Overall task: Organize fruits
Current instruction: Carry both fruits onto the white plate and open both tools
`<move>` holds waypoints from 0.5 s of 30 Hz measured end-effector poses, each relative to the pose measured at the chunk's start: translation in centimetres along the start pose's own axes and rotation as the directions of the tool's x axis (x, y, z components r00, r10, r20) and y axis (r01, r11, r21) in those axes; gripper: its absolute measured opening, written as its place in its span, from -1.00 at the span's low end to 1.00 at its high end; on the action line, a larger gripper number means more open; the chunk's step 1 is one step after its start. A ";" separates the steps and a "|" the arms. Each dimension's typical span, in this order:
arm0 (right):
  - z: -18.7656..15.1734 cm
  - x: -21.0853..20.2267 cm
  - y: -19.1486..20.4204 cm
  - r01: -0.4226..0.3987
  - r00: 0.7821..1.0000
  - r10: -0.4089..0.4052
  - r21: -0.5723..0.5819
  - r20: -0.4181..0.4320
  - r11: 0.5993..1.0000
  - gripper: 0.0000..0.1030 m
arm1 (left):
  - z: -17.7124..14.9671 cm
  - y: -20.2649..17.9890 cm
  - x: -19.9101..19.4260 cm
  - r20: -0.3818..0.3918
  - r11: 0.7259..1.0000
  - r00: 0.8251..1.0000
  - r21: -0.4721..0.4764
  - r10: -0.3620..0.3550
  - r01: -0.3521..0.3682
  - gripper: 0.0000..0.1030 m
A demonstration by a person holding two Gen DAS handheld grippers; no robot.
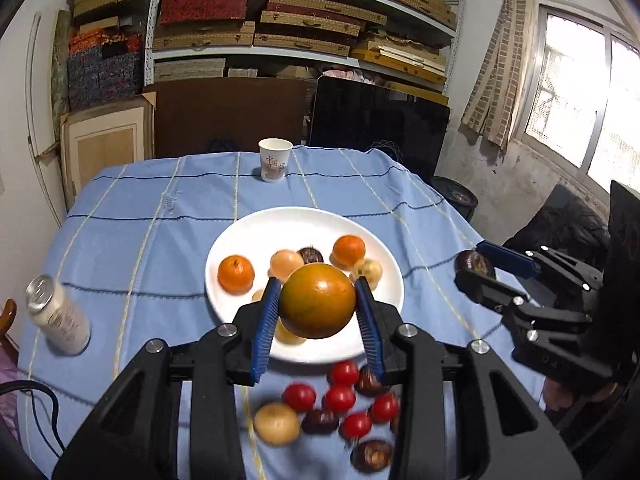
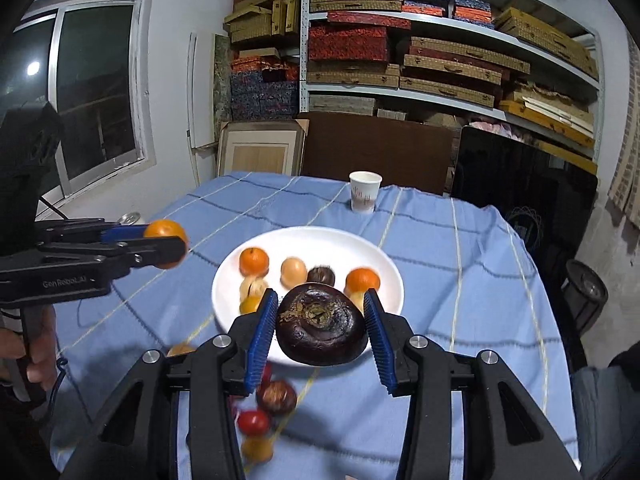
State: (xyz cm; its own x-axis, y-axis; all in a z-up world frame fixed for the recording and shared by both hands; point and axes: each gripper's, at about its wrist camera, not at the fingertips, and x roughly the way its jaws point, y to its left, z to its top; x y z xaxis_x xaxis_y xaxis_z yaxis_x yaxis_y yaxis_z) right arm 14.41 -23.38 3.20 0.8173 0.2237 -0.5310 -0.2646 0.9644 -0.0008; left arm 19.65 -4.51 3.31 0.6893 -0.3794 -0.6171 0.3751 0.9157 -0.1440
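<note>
One orange (image 1: 317,301), green-tinged, smooth; one dark wrinkled fruit (image 2: 322,325).

place: home storeroom | evidence: shelves (image 1: 304,20) stacked with boxes, clothed table (image 1: 160,208)

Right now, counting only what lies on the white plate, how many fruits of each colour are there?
Orange mandarins: 2
Dark brown fruit: 1
Pale yellowish fruits: 4, two of them partly hidden
Total on the white plate: 7
</note>
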 end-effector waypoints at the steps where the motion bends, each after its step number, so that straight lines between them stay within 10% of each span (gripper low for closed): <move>1: 0.7 1.1 -0.2 -0.002 1.000 0.002 0.004 -0.008 1.000 -0.14 | 0.7 0.0 0.9 -0.007 1.000 1.000 -0.003 0.001 -0.001 -0.28; 15: 0.5 14.0 -1.0 -0.053 0.988 0.056 0.028 -0.146 0.998 -0.04 | 0.8 3.2 13.5 -0.186 0.998 0.981 -0.008 0.057 -0.060 -0.26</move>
State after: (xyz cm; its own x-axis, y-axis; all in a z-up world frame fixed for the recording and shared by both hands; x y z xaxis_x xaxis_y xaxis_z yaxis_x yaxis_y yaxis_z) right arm 26.36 -21.19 -3.84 0.7172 0.2546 -0.6486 -0.2926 0.9549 0.0513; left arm 30.65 -6.77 -4.90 0.5826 -0.2953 -0.7572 0.3284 0.9377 -0.1131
